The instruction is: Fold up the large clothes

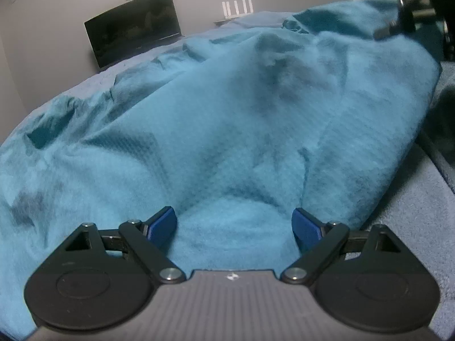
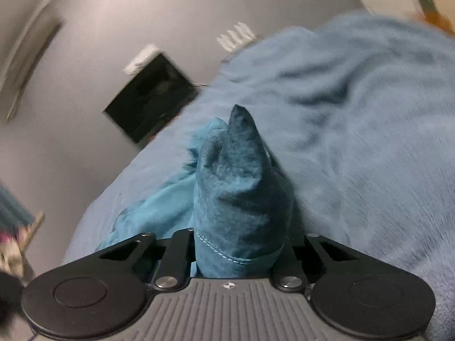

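A large teal garment (image 1: 216, 119) lies rumpled across a grey-blue bed cover (image 1: 421, 227). My left gripper (image 1: 233, 226) is open, its blue pads (image 1: 163, 223) spread apart with a fold of the teal fabric lying between them. My right gripper (image 2: 241, 244) is shut on a hemmed edge of the teal garment (image 2: 241, 199), which bunches up in a peak over the fingers and hides them. The right gripper's body shows at the upper right of the left wrist view (image 1: 418, 11), lifted above the garment's far side.
A dark monitor (image 1: 133, 37) stands by the grey wall beyond the bed, with a white router (image 1: 237, 7) to its right. The grey-blue bed cover (image 2: 355, 130) fills the right of the right wrist view. A dark object (image 1: 443, 122) sits at the bed's right edge.
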Motion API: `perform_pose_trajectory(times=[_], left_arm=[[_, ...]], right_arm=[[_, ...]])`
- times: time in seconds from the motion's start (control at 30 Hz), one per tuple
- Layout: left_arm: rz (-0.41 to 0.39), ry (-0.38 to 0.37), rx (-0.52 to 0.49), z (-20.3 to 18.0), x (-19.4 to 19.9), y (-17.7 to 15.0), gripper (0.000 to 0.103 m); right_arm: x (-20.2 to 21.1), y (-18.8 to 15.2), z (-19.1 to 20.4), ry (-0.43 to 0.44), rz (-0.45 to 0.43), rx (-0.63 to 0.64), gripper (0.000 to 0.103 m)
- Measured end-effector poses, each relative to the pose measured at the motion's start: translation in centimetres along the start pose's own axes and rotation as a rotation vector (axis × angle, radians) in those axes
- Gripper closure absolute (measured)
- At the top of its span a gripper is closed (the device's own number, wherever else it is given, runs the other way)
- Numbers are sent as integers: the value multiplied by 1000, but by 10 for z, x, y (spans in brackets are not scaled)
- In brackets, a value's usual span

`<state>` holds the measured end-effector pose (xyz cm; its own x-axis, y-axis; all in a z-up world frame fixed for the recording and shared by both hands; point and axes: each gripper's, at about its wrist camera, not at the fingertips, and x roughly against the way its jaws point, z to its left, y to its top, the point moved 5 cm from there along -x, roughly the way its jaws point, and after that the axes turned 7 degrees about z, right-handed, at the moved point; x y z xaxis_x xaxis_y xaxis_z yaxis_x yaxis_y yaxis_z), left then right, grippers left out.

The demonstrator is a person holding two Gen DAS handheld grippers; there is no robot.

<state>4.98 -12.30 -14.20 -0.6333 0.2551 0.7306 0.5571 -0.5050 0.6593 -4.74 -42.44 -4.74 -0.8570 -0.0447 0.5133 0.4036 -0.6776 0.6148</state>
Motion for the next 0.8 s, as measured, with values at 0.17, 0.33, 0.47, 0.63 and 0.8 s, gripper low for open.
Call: perform_pose_trajectory(times=[0.17,0.33,0.47,0.63,0.8], left_arm=[[-179,70,65,26,23,39,28],[-138,80,219,66,-9,74,28],[-40,85,103,50,-56,86,28],[-12,98,46,38,-85,89,29],[-212,-28,223,68,-46,96,30]], right_arm=[[12,6,25,18,-40,94,85],[18,5,15,4,-24,66,86],[13,-3,9,-10,-15,55,86],[1,-5,-3,-32,3,8,80],[-5,-3,-13,-14,25,-26,78]])
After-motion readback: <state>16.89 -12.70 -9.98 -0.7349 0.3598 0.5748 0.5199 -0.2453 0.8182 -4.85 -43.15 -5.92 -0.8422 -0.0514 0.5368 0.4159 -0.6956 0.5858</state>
